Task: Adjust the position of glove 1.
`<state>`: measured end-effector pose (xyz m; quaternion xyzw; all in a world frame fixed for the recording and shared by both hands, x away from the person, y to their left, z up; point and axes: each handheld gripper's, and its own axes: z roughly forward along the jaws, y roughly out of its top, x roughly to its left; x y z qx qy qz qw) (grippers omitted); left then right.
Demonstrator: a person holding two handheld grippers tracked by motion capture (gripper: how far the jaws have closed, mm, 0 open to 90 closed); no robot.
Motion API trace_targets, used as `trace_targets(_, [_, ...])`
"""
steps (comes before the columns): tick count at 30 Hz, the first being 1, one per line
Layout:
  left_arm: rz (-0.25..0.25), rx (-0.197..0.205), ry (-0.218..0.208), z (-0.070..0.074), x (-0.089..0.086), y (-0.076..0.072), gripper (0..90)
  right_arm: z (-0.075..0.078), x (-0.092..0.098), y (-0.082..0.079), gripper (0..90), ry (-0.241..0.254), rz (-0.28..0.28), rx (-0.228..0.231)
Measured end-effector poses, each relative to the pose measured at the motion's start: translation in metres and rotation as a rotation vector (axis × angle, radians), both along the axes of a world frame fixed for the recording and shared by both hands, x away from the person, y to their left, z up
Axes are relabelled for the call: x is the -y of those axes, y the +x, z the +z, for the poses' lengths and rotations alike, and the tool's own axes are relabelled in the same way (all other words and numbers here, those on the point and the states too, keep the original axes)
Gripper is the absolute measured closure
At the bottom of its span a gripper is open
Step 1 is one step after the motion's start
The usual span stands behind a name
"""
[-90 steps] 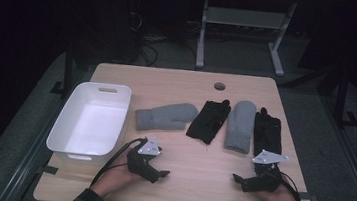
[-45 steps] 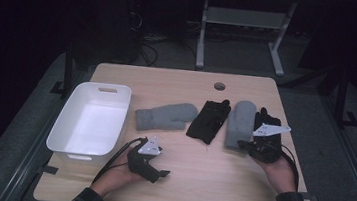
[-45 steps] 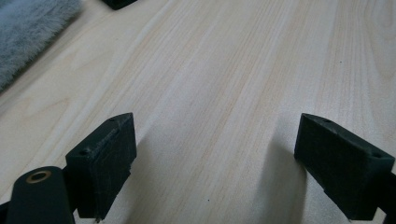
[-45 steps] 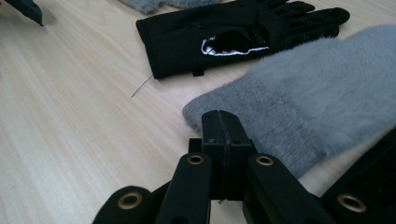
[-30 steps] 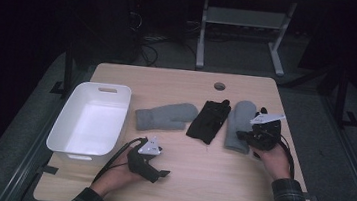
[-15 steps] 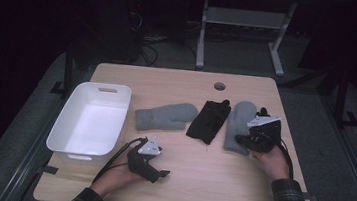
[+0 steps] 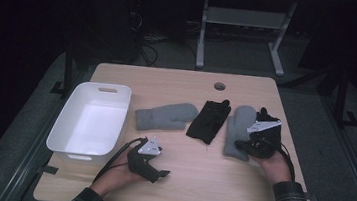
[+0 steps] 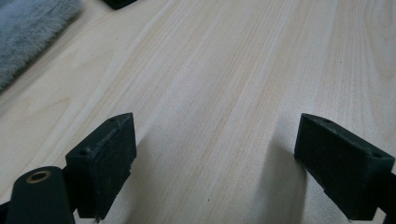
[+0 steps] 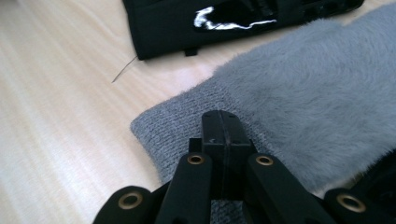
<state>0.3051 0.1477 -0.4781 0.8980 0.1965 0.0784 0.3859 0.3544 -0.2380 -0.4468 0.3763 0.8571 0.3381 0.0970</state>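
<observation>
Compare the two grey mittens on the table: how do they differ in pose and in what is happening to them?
The left grey mitten lies crosswise, its cuff toward the white bin; the right grey mitten lies lengthwise, its cuff toward the person. The left grey mitten is untouched, with the open left gripper apart from it; the shut right gripper is down on the right grey mitten's ribbed cuff. Both are fuzzy grey and lie flat beside the black glove.
</observation>
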Motion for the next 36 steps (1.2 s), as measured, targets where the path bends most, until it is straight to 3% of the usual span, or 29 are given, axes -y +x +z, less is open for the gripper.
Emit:
trace_targets(14, [-0.001,0.001,-0.001,0.000,0.000,0.000,11.8,0.001,-0.007,-0.022,90.0,0.007,0.042,-0.013])
trace_targets(20, [0.000,0.000,0.000,0.000,0.000,0.000,11.8,0.002,-0.016,-0.034,90.0,0.011,0.090,-0.023])
trace_targets(36, [-0.001,0.001,-0.001,0.000,0.000,0.000,11.8,0.002,-0.052,-0.046,90.0,0.028,0.223,-0.038])
